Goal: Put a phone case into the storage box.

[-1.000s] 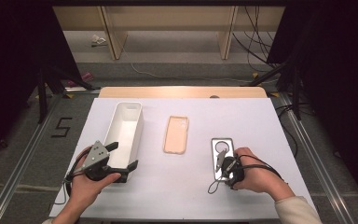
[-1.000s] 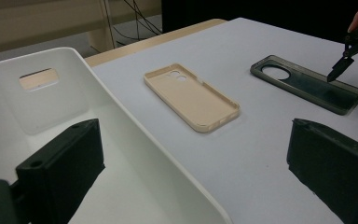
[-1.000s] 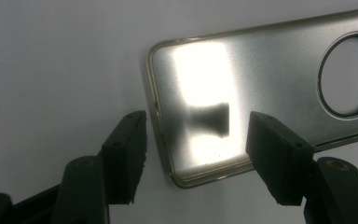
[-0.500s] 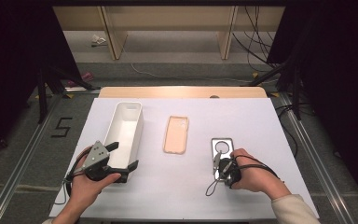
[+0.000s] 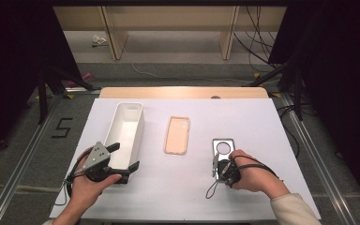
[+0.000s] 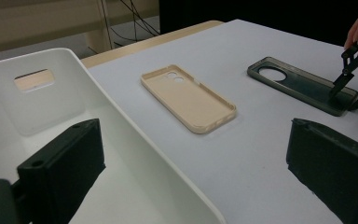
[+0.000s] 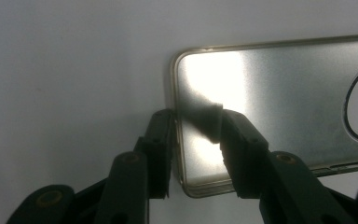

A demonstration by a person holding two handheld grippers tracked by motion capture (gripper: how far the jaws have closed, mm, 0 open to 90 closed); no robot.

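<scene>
Jaws of the right gripper (image 7: 195,154) straddle the near short rim of the dark grey, glossy phone case with a round camera hole (image 5: 223,151), one outside the wall and one inside, and have just been closing. They are not yet clamped, and the case lies flat on the white table (image 5: 262,122). Straddling the wall suits lifting so thin a shell. The left gripper (image 5: 122,157), spread wide, straddles the near wall of the long white plastic bin (image 5: 126,126), probably to steady it. A beige phone case (image 5: 176,135) lies between bin and dark case.

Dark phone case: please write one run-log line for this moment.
right tongs: closing astride dark phone case end rim | left tongs: astride white bin wall
</scene>
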